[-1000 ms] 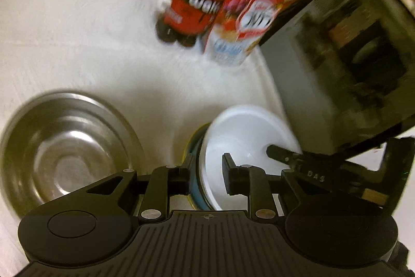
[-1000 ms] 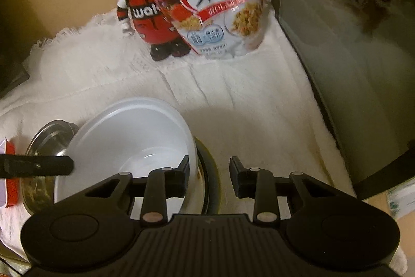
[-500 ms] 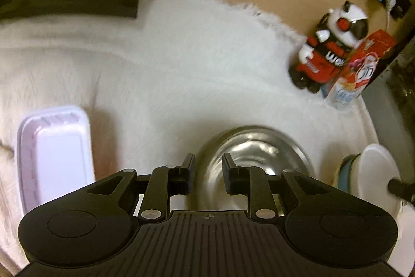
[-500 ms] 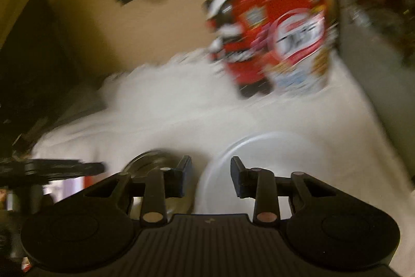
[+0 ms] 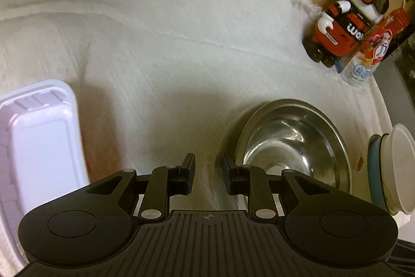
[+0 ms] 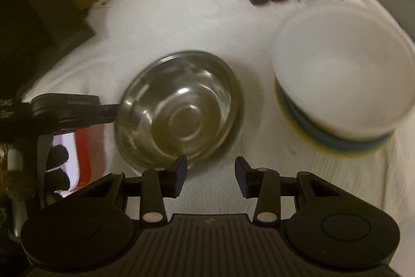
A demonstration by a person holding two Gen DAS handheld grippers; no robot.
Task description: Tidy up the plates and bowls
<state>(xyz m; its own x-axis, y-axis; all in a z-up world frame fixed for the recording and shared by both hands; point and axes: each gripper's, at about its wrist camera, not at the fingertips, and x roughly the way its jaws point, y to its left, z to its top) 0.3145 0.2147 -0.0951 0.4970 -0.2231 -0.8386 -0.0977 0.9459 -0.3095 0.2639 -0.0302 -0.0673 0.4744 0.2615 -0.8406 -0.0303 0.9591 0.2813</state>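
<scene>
Left wrist: shiny round steel bowl (image 5: 293, 144) on nubbly white cloth (image 5: 181, 43); left gripper (image 5: 207, 173), right gripper (image 6: 210, 177) both parted, empty.

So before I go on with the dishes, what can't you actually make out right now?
- White bowl stack: how many dishes sit under it; the right wrist view is motion-blurred, and the left wrist view's edge crops it.
- Cereal bag: blurred and cut off at the top in the right view, half behind the toy robot in the left.
- White tray: cut by the left view's edge and the left claw body.
</scene>
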